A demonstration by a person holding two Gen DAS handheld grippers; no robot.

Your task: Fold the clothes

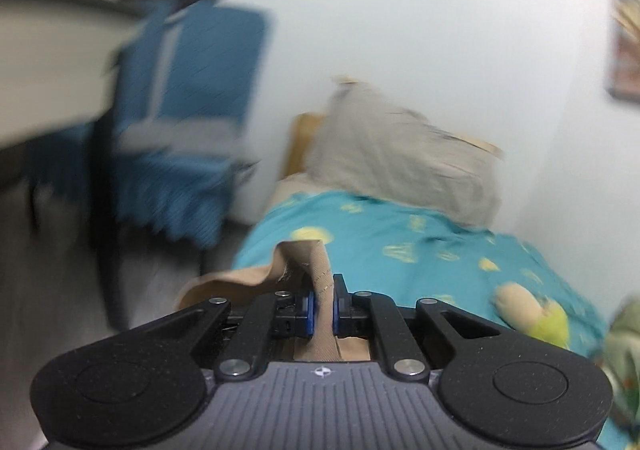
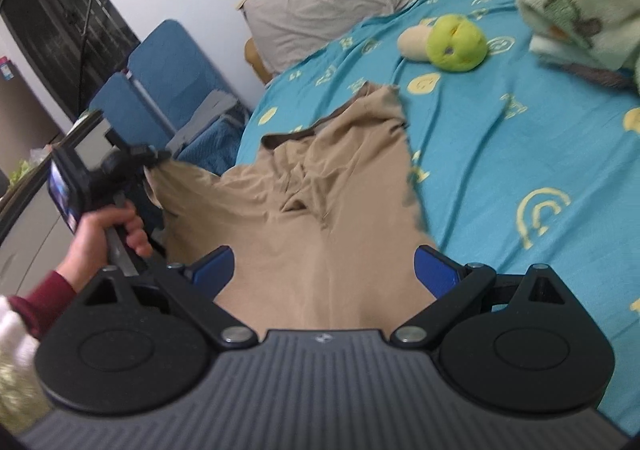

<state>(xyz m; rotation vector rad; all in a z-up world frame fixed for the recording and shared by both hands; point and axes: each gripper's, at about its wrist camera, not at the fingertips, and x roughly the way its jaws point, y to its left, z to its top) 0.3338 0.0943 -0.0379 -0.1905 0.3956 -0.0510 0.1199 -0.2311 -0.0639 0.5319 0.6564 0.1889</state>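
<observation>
Folding has barely begun: the tan garment (image 2: 320, 186) lies crumpled on the bed (image 2: 500, 154), below the pillow (image 2: 328, 6). Left tool (image 1: 324, 304) pinches one raised corner; right tool (image 2: 324, 274) gapes wide, empty, above it

Matt tan cloth trousers (image 2: 304, 210)
</observation>
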